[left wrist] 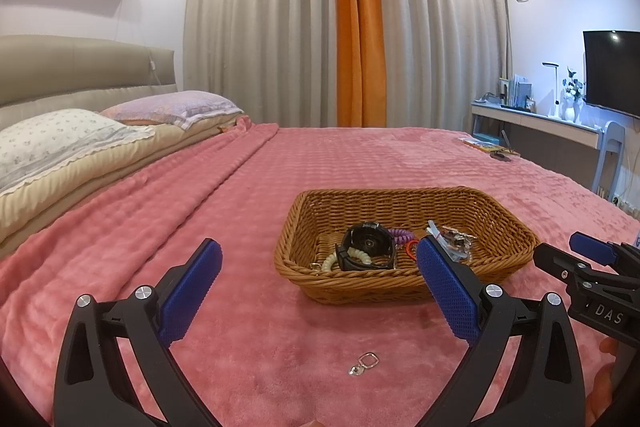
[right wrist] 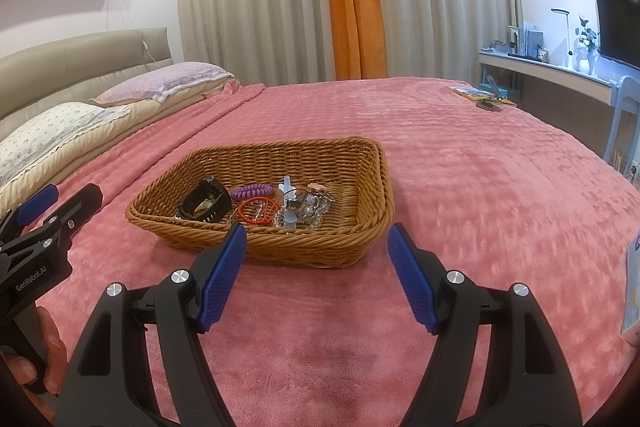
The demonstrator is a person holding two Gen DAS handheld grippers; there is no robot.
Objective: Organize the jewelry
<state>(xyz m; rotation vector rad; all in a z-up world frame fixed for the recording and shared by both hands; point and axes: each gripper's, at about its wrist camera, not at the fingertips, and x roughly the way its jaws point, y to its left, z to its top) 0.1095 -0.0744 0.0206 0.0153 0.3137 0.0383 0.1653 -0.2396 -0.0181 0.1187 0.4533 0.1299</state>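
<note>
Looking along my left gripper (left wrist: pixel 318 259), I see its ribbed blue pads spread wide with nothing between them. My right gripper (right wrist: pixel 316 243) is likewise released and empty. Both hang over a fuzzy pink blanket (left wrist: pixel 248 195) with a waffled nap. A rectangular woven wicker basket (right wrist: pixel 360 183) sits on it just ahead, holding a black round-faced watch (left wrist: pixel 366 241), a purple coiled band (right wrist: pixel 252 191), an orange coiled band (right wrist: pixel 256 213), a cream beaded bracelet (left wrist: pixel 352 255) and a tangle of clear, glittery pieces (right wrist: pixel 310 207). One small silver ring with a charm (left wrist: pixel 365 363) lies loose on the blanket, near the basket, between my left fingers.
</note>
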